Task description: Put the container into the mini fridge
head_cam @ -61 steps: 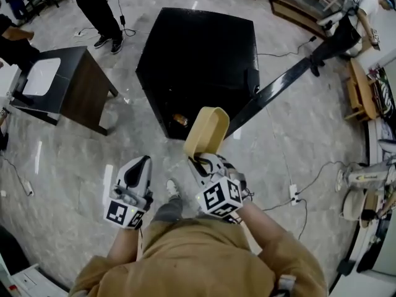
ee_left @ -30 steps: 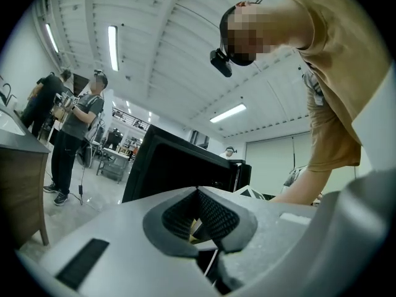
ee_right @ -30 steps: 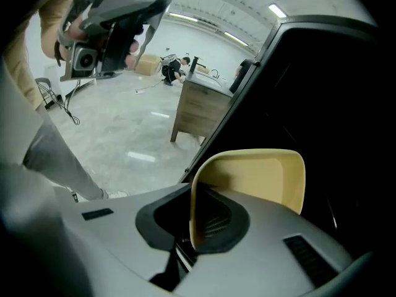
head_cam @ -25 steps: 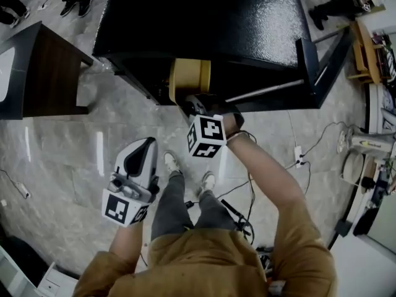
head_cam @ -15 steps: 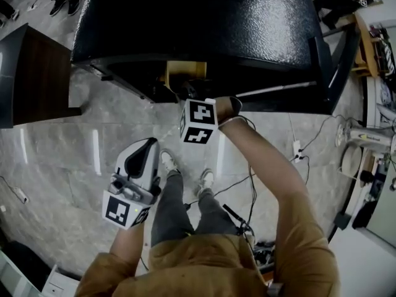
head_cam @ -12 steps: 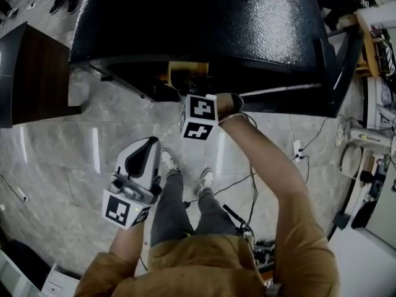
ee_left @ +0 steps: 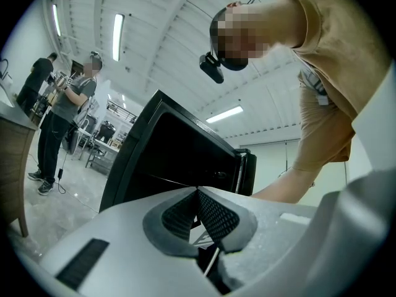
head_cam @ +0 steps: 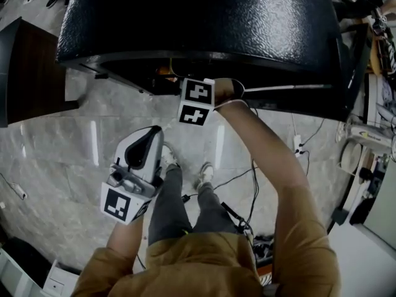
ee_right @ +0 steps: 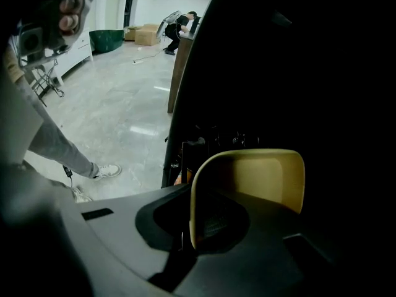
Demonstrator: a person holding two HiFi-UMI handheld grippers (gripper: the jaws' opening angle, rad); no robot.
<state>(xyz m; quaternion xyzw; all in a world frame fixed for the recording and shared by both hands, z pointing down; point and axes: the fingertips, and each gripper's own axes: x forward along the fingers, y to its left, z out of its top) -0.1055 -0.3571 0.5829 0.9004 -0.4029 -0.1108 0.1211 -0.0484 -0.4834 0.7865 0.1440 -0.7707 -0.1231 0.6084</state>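
The black mini fridge (head_cam: pixel 204 17) fills the top of the head view, with its open front facing me. My right gripper (head_cam: pixel 197 79) reaches into that opening; only its marker cube and my wrist show below the fridge's top edge. In the right gripper view the tan container (ee_right: pixel 260 184) sits inside the dark fridge interior, and my right gripper (ee_right: pixel 192 221) is shut on its near rim. My left gripper (head_cam: pixel 147 140) hangs lower left over the floor, away from the fridge. Its pads (ee_left: pixel 204 212) meet with nothing between them, and the fridge (ee_left: pixel 167 159) stands ahead of it.
The fridge door (head_cam: pixel 352 73) stands open at the right. A dark wooden table (head_cam: pixel 25 73) is at the left. Cables (head_cam: pixel 247 178) and a power strip (head_cam: pixel 297 144) lie on the marble floor by my feet. People (ee_left: pixel 68 122) stand in the background.
My right gripper has carried the container from in front of the fridge into its opening, where the fridge top now hides it in the head view. The left gripper has barely moved.
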